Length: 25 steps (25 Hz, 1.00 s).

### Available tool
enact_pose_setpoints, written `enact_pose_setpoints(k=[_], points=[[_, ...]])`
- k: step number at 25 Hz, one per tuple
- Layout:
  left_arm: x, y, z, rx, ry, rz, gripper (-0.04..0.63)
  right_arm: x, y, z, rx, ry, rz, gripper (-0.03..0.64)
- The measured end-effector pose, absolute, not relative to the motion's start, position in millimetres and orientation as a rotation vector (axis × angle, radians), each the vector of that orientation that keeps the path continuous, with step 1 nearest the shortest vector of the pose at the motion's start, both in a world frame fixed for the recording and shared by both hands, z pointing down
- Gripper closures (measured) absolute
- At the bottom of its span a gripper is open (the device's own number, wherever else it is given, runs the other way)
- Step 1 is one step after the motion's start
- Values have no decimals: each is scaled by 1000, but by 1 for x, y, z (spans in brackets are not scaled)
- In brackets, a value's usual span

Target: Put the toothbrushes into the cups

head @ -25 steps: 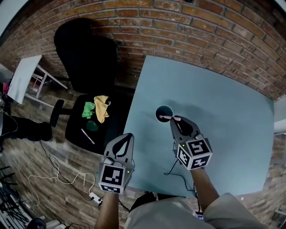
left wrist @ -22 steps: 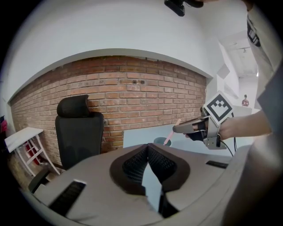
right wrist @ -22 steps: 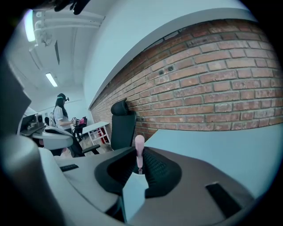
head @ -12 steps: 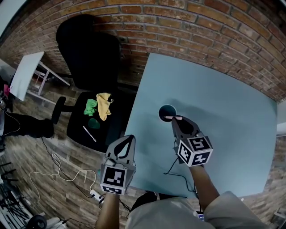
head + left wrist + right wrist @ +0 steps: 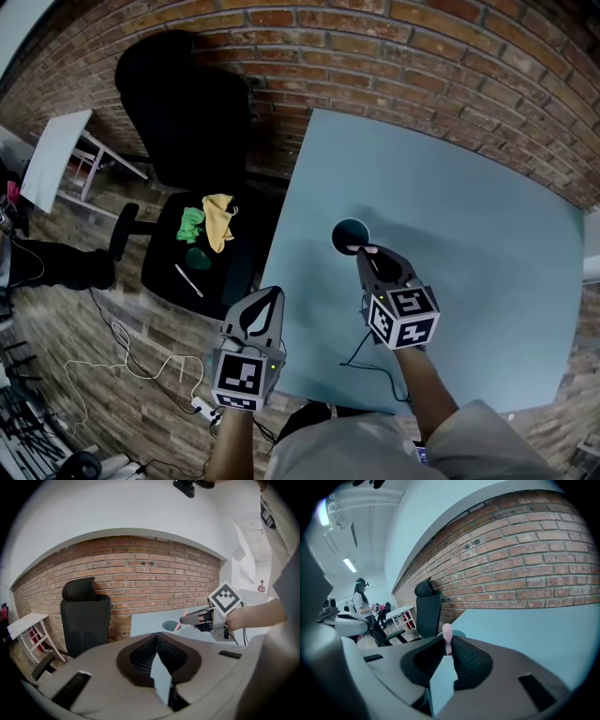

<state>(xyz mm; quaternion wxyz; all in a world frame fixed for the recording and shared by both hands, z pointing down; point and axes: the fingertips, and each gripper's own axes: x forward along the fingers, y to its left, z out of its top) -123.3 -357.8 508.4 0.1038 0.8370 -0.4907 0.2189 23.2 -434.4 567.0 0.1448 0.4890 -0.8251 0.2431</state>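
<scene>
Right gripper (image 5: 367, 251) is clamping the pink toothbrush (image 5: 446, 638), its end sitting at the cup (image 5: 349, 231) rim, possibly inside, on the table (image 5: 469, 216). Left gripper (image 5: 270, 292) is hovering off-table, jaws closed, empty.

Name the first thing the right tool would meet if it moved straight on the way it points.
Most likely the cup: its rim sits just past the tips, where the pink toothbrush held in the right tool pokes out. Height above it is unclear.
</scene>
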Motion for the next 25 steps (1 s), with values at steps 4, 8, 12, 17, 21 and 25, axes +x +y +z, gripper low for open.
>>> enact_pose_setpoints(k=[4, 8, 12, 17, 21, 25], points=[[-120, -356, 510, 2464, -1448, 648, 589, 21, -432, 571, 1385, -2368, 674, 543], [-116, -352, 511, 2464, -1440, 651, 589, 20, -427, 574, 1371, -2359, 673, 541], [-114, -351, 512, 2460, -1441, 654, 589, 20, -426, 578, 1363, -2359, 704, 537], [-114, -348, 512, 2456, -1442, 661, 589, 18, -423, 580, 1343, -2371, 735, 525], [-114, -345, 512, 2452, -1451, 665, 589, 17, -420, 580, 1330, -2383, 742, 511], [-116, -341, 510, 2450, -1459, 665, 589, 16, -417, 578, 1328, -2389, 743, 509]])
